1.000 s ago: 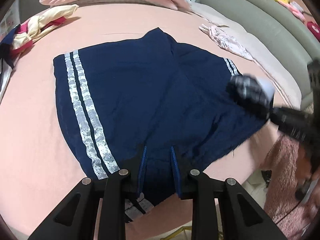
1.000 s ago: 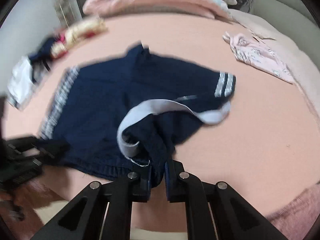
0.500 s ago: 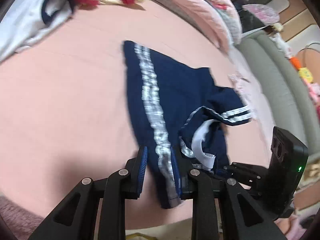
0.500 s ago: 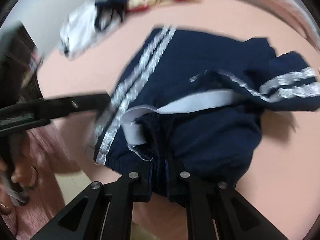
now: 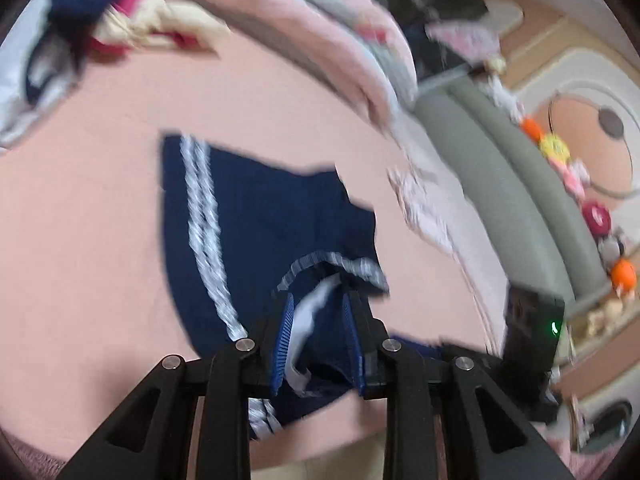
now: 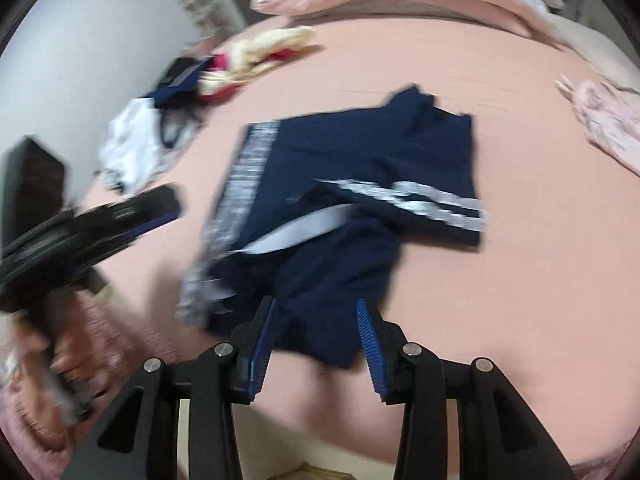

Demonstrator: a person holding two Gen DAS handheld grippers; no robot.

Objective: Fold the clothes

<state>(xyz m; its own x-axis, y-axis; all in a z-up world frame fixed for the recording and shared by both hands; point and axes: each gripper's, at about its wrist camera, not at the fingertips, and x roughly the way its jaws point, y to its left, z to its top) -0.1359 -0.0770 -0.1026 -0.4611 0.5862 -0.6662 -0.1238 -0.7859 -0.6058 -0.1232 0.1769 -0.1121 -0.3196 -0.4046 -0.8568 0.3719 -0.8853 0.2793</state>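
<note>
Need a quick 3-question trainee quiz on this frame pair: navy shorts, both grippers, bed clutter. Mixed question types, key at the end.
1. True or false: the navy shorts lie on a green sheet.
2. Which gripper has fabric bunched between its fingers: A) left gripper B) right gripper C) neither?
3. Fill in: the stripes down the shorts' side are ____.

Key:
1. False; the bed sheet is pink.
2. A. In the left wrist view, navy and white cloth fills the gap. The right jaws are opening, and the shorts' edge lies loose between them.
3. White.
</note>
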